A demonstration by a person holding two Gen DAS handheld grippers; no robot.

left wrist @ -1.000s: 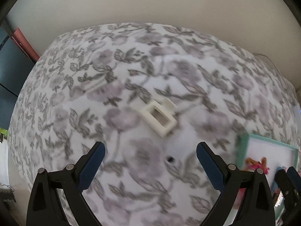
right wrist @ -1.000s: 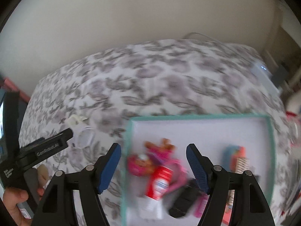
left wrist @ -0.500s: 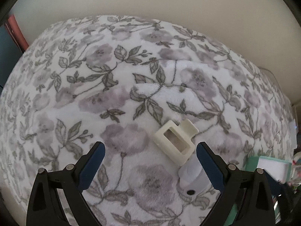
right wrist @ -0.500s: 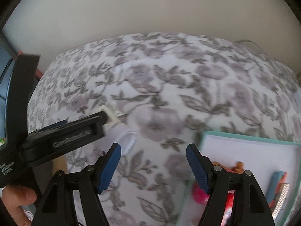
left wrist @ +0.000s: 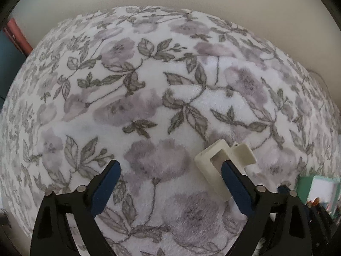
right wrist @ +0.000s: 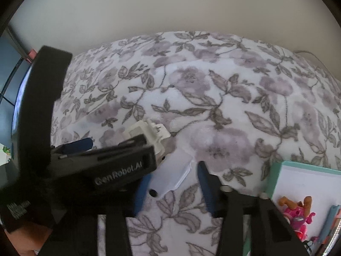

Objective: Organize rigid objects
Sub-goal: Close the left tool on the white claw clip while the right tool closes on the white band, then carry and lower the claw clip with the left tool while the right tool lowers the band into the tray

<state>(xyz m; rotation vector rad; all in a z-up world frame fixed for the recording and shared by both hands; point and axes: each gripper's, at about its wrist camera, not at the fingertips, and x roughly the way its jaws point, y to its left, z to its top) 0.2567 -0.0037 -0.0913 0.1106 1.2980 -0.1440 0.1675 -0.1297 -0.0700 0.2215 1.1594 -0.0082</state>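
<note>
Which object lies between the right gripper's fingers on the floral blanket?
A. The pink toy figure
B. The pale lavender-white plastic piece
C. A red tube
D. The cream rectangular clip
B: in the right wrist view the pale lavender-white plastic piece sits between the closing jaws of the right gripper; the cream clip lies beyond it.

"GenRobot.AI" — left claw (right wrist: pixel 81 144) body.

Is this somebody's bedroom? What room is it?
Probably a bedroom, or some other room at home. A fluffy flowered blanket covers the whole soft surface like a bed, against a plain wall. A teal-rimmed tray beside it holds small toys.
</note>
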